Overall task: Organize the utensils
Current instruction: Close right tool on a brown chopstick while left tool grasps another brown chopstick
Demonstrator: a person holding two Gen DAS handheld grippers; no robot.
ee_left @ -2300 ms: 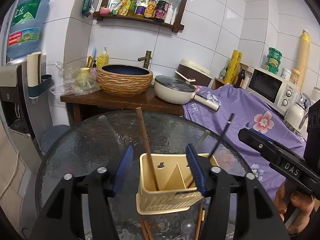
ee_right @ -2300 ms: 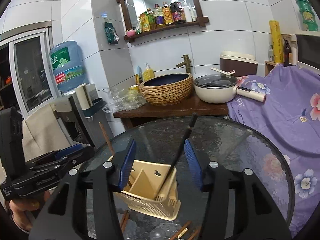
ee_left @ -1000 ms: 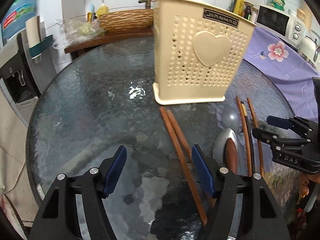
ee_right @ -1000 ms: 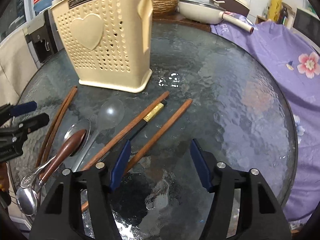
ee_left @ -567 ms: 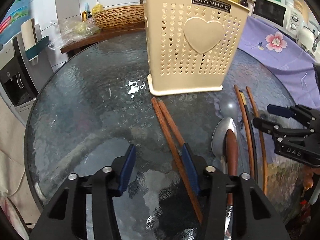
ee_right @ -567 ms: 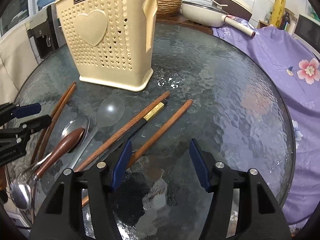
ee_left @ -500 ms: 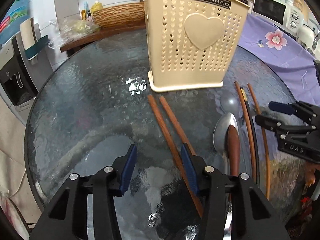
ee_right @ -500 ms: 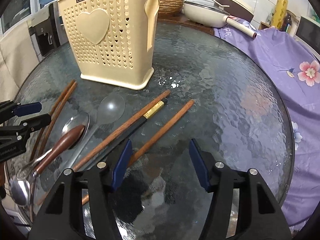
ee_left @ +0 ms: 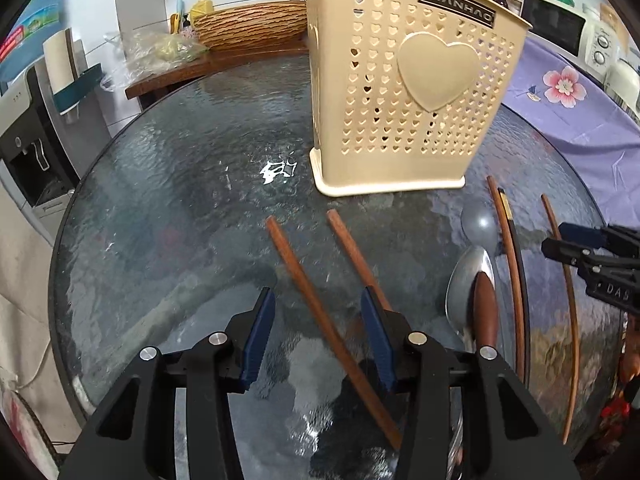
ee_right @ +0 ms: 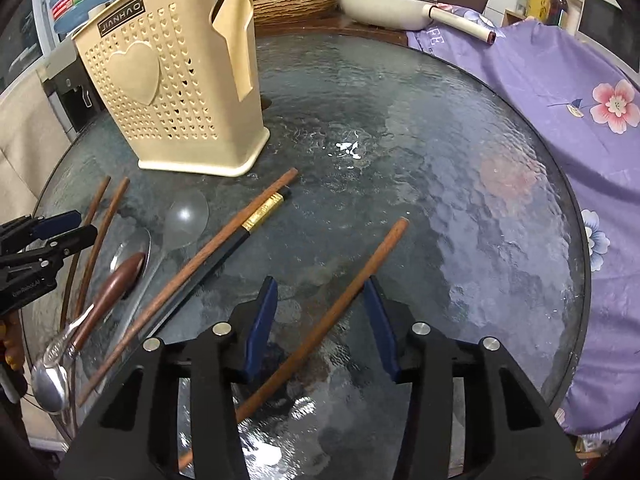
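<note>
The round textured-glass table (ee_left: 168, 208) carried everything, and on it stood the cream perforated plastic utensil holder with the raised heart (ee_left: 412, 92), upright and well back from the loose cutlery. In front of it the utensils lay flat on the glass: brown wooden chopsticks, a black chopstick with a gold band (ee_right: 264, 210), a clear plastic spoon (ee_right: 186, 216) and a steel spoon with a dark wooden handle (ee_right: 120, 276).

The left gripper (ee_left: 318, 330) was closing, its blue pads not yet pressing, with one brown wooden chopstick (ee_left: 304, 280) running between them; its twin (ee_left: 352, 252) lay just beside the far pad. The right gripper (ee_right: 322, 322) was closing too, straddling a lone brown chopstick (ee_right: 352, 276) that crossed the gap on a slant, untouched as far as I could tell.

To my eye each stick wanted squaring across the pads first. A slanted stick on slick glass would likely roll or pivot. The left needed to take one stick only, clear of its neighbour.
</note>
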